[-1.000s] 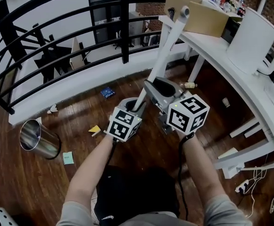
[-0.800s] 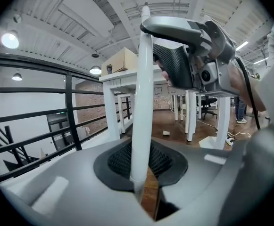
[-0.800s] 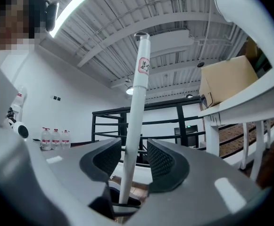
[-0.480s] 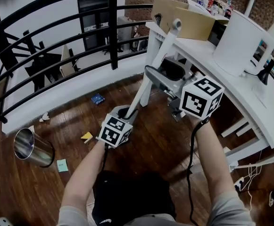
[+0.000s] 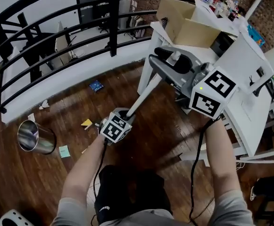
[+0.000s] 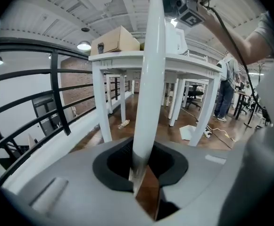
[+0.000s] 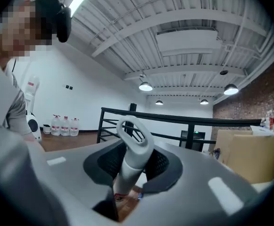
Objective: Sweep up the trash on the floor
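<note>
On the floor (image 5: pixel 56 182) by the bin (image 5: pixel 33 137), trash (image 5: pixel 87 123) lies unswept; left hand-held gripper (image 5: pixel 122 113) clamps the handle (image 5: pixel 144 95) low; right hand-held gripper (image 5: pixel 174 67), jaws just closing, grips its top loop for sweeping leverage.

You've got nothing legible right now: the dark print on the cardboard box (image 6: pixel 115 40) is too small, and the little green sign (image 7: pixel 196 133) is just a blur.

Grey left gripper (image 5: pixel 123 113) & right gripper (image 5: pixel 169 62) w/ b/w marker cubes (image 5: pixel 115 129), black cables (image 5: pixel 196 173); grey sleeves (image 5: pixel 231 210), black trousers (image 5: pixel 127 192).
</note>
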